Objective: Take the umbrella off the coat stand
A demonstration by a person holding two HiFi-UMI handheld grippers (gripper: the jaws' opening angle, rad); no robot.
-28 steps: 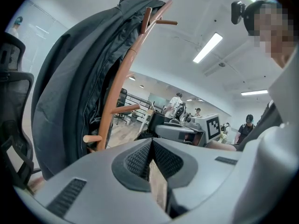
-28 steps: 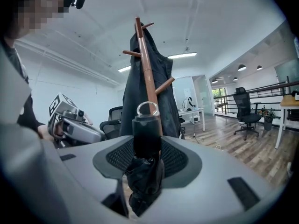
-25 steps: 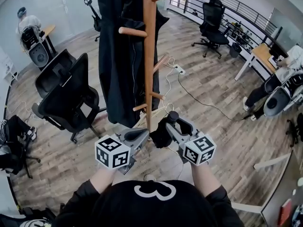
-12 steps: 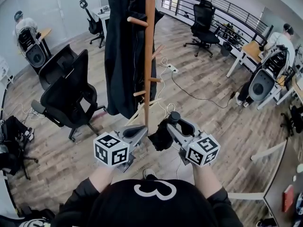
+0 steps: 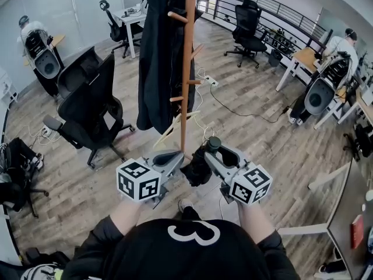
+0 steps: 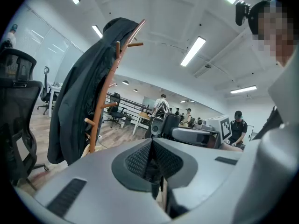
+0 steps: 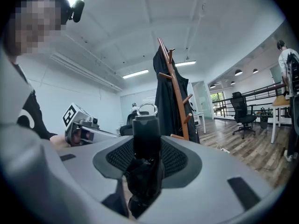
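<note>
right tool (image 5: 210,151) – we grip the folded black umbrella (image 5: 197,167), handle up, fabric bunched between the jaws | left tool (image 5: 175,157) – jaws pressed together, just beside the umbrella | umbrella is off the stand (image 5: 186,69), held low near its foot | dark coat (image 5: 157,57) hangs on the stand

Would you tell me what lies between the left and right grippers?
The folded black umbrella, clamped in the right gripper, hangs between it and the shut left gripper; the head view shows this.
</note>
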